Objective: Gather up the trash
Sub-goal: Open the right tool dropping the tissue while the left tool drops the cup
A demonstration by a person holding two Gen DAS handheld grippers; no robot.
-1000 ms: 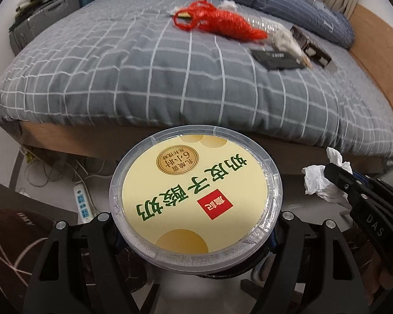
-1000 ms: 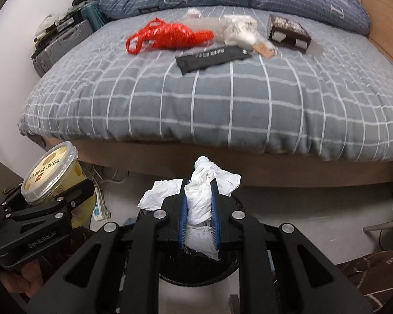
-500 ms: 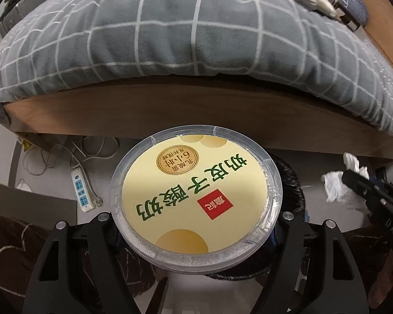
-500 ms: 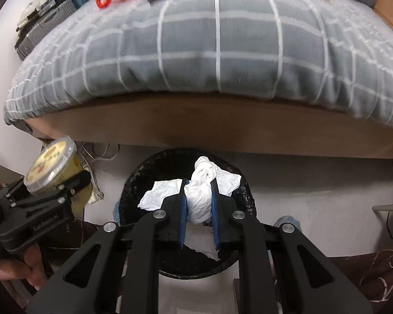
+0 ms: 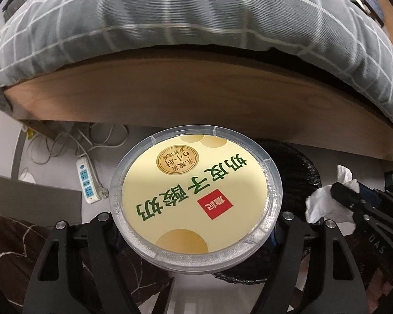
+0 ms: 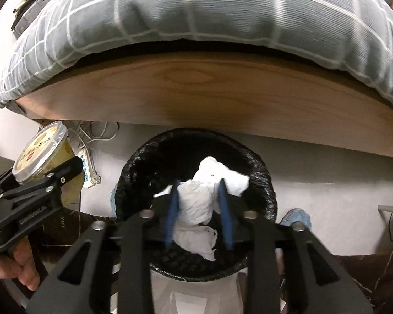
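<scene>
My left gripper (image 5: 196,225) is shut on a round yellow yogurt tub (image 5: 194,196) with a clear lid, held upright beside the bin; it also shows in the right wrist view (image 6: 43,154). My right gripper (image 6: 199,204) is over the black-lined trash bin (image 6: 264,180). Its blue pads (image 6: 224,209) have spread and the crumpled white tissue (image 6: 199,204) sits loosely between them above the bin's mouth. In the left wrist view the tissue (image 5: 327,204) and the bin (image 5: 304,172) lie right of the tub.
The wooden bed frame (image 6: 196,96) and grey checked duvet (image 6: 196,13) overhang just beyond the bin. A white power strip (image 5: 87,183) with cables lies on the floor at the left. Brown patterned fabric (image 5: 10,240) is at the lower left.
Both grippers dropped lower and closer to the bin. The right gripper's pads have opened, loosening the tissue over the bin. The left gripper still grips the tub.
</scene>
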